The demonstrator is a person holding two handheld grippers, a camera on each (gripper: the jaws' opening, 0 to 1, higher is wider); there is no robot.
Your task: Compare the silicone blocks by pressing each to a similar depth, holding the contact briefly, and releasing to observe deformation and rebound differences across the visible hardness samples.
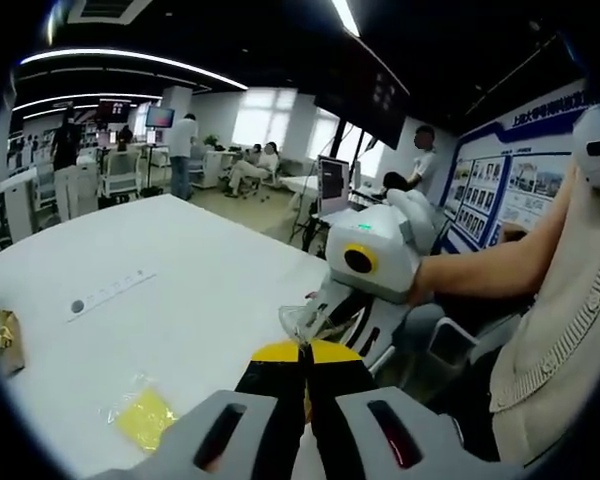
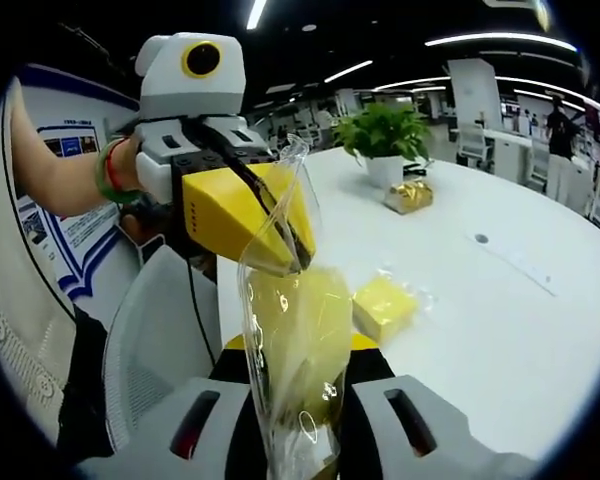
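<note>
**Bagged sample held between both grippers**

We pinch a clear plastic bag holding a yellow silicone block in the right gripper, jaws closed on its lower part, while the left gripper clamps its top edge. A second bagged yellow block lies on the white table (beside a potted plant). The film looks slippery and flimsy; better to grip the soft block's body.

Open office under a dark ceiling with long bright strip lights; broad white table, bright windows far back, blue poster wall alongside.
</note>
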